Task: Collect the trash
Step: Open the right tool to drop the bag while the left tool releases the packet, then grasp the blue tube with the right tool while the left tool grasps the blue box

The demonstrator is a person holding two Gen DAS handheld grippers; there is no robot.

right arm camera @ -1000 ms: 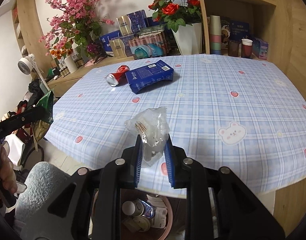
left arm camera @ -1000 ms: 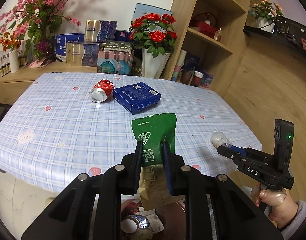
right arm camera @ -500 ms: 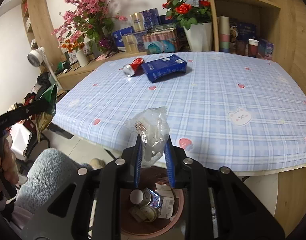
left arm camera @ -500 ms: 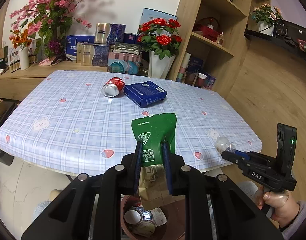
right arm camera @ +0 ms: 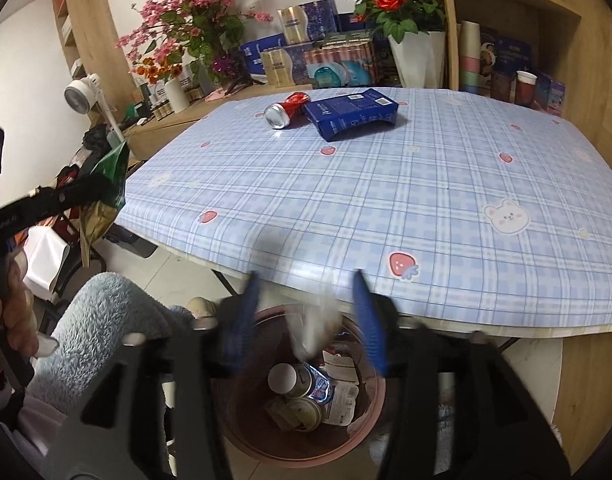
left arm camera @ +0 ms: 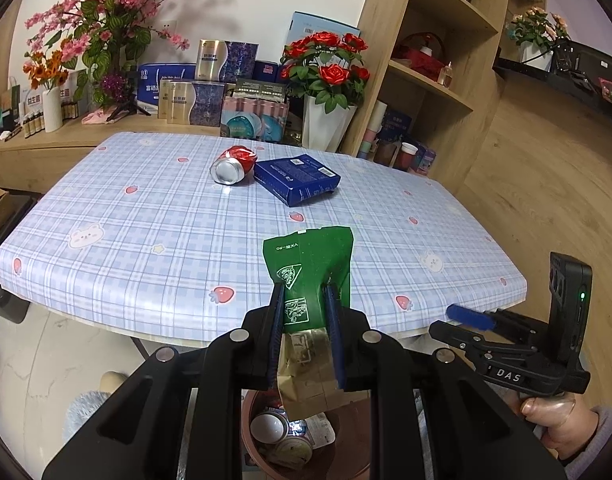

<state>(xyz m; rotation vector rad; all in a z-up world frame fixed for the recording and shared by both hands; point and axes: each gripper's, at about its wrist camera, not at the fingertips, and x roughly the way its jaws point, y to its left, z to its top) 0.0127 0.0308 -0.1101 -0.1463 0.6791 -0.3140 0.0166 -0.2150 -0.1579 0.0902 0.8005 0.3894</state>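
My left gripper (left arm camera: 304,320) is shut on a green snack bag (left arm camera: 311,264) and holds it above the brown trash bin (left arm camera: 262,452). My right gripper (right arm camera: 306,320) is open above the same bin (right arm camera: 242,436); the clear plastic wrapper (right arm camera: 319,330) is a blur between the fingers, dropping toward the bin. A crushed red can (left arm camera: 232,164) and a blue box (left arm camera: 298,178) lie on the checked table (left arm camera: 146,240). They also show in the right wrist view, can (right arm camera: 286,109) and box (right arm camera: 351,117).
The bin holds cans and wrappers (right arm camera: 306,392). Vases of flowers (left arm camera: 325,92), boxes and a wooden shelf (left arm camera: 429,80) stand behind the table. A furry blue sleeve (right arm camera: 106,328) is at the left of the right wrist view.
My right gripper has opened and the plastic wrapper has left its fingers, falling toward the bin. Both grippers have drawn back from the table over the bin. The left still holds the green bag.
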